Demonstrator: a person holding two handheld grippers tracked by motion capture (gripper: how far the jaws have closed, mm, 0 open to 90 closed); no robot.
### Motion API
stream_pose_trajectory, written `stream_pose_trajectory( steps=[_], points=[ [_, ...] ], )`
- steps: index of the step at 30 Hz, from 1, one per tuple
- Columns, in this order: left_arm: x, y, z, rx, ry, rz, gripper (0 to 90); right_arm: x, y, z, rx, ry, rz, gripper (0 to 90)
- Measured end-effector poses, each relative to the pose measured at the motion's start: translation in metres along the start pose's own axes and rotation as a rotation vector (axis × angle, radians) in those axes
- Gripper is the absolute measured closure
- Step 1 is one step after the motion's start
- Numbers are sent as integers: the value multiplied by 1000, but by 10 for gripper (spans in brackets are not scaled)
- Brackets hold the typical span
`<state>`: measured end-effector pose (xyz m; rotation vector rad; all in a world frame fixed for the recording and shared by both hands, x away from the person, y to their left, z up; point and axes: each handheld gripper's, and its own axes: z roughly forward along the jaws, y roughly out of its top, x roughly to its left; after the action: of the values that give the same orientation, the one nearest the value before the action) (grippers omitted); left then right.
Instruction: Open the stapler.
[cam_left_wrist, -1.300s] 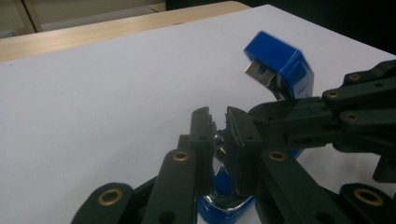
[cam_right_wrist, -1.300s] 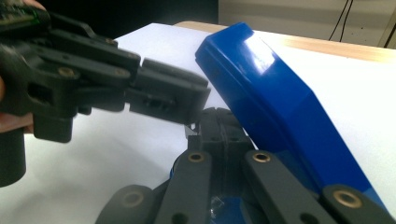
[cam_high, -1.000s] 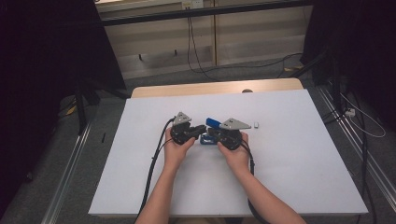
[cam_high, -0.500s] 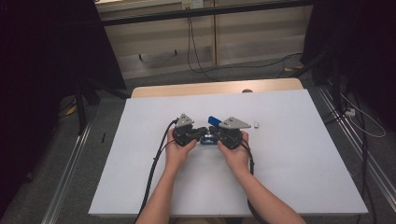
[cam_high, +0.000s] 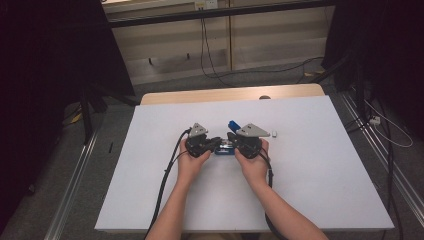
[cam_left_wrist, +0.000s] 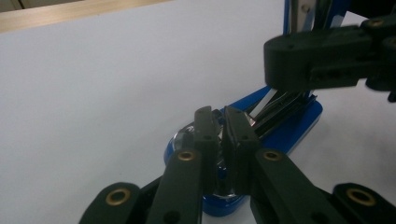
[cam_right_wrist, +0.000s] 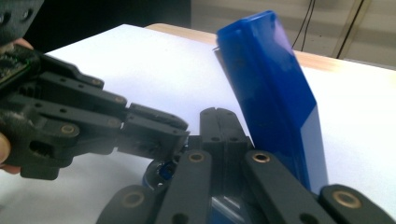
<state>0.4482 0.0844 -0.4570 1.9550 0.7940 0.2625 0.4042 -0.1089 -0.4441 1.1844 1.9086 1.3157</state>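
Both grippers, apparently gripping blue tool (cam_high: 226, 148)

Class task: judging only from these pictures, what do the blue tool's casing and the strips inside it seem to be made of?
Blue casing: probably plastic; glossy, evenly coloured, with soft highlights and rounded edges. Inner strips: likely metal; thin, silvery and stacked, catching bright glints.

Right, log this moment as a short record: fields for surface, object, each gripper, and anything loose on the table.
surface: white table
object: blue stapler, top arm hinged upward, base lying on the table between the grippers
left gripper: jaws nearly closed at the stapler's rounded end
right gripper: jaws together beside the raised blue arm
loose item: small white piece, right of the grippers, too small to identify
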Motion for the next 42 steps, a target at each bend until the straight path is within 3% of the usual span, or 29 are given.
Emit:
stream_pose_trajectory(
  steps=[10, 15, 29, 33, 42],
  points=[
    [1, -1, 0, -4, -6, -1, 848, -7, 4, -7, 6, -35, 0, 900],
    [1, -1, 0, -6, -10, -5, 849, -7, 4, -9, 12, -49, -30, 900],
    [0, -1, 0, 1, -8, -5, 849, -18, 5, -15, 9, -61, 8, 900],
    [0, -1, 0, 0, -7, -1, 849, -20, 5, -17, 14, -69, -13, 900],
    [-1, -1, 0, 2, -6, 2, 849, -34, 1, -23, 10, -90, -3, 900]
  ],
)
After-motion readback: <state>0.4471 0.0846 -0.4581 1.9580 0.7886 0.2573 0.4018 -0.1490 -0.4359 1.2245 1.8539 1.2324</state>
